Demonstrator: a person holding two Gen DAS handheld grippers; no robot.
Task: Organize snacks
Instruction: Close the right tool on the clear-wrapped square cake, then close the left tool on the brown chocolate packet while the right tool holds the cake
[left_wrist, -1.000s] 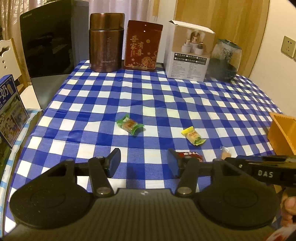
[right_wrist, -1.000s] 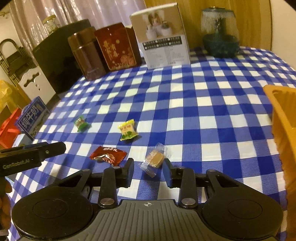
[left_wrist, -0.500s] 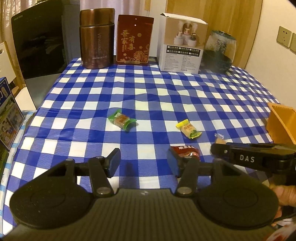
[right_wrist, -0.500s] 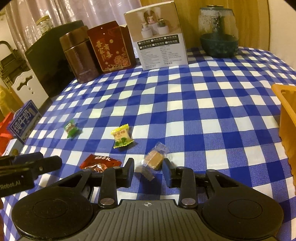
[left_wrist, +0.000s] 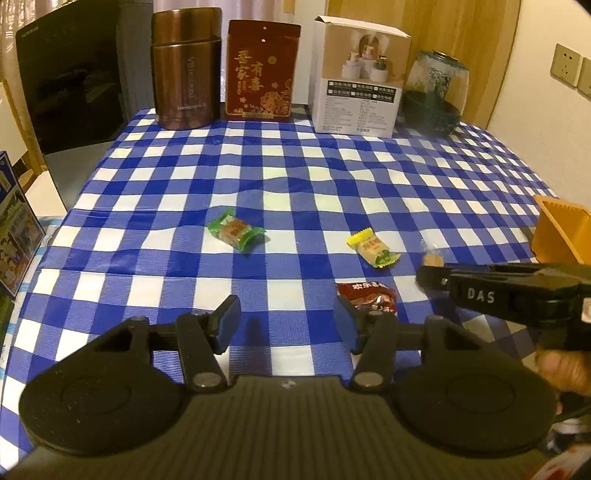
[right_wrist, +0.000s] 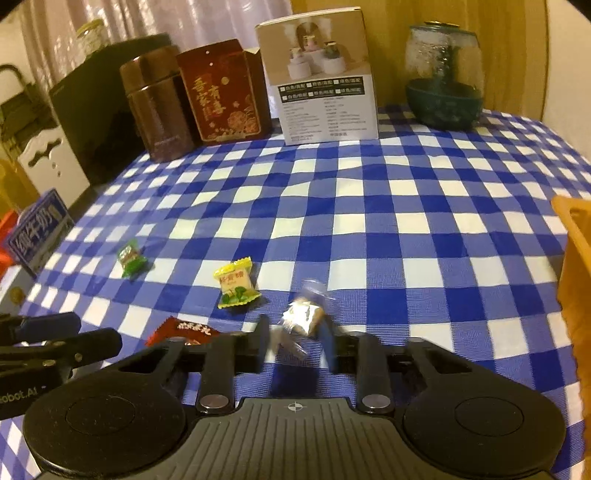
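Clear plastic wrapper with a tan candy inside (right_wrist: 303, 318) sits between your right gripper (right_wrist: 295, 345) fingers, jaws narrowed around it, both fingers blurred; looks pinched but contact is hard to confirm through the blur. From the left wrist view the same candy (left_wrist: 431, 258) shows just past the tip of the right gripper (left_wrist: 428, 275).

Your left gripper (left_wrist: 287, 325) is wide open, nothing between the jaws, hovering over the blue-white checked tablecloth (left_wrist: 295, 177). Red snack packet (left_wrist: 367, 297) lies just ahead of its right finger, partly hidden by it. Yellow-green candy (left_wrist: 373, 252) further ahead and right, green candy (left_wrist: 235, 232) ahead and slightly left, both flat on the cloth and apart from each other.

From the right wrist view: yellow-green candy (right_wrist: 236, 283) ahead-left of the right gripper, green candy (right_wrist: 130, 256) further left, red snack packet (right_wrist: 179, 330) just left of the left finger, partly covered. Left gripper (right_wrist: 59, 339) pokes in at far left.

Orange container (left_wrist: 559, 230) is on the right of both grippers, at the frame edge (right_wrist: 574, 254).

Far end of the cloth, ahead of you: brown canister (left_wrist: 184, 66), red tin (left_wrist: 260, 72), white box (left_wrist: 356, 75), glass jar (left_wrist: 436, 92) in a row
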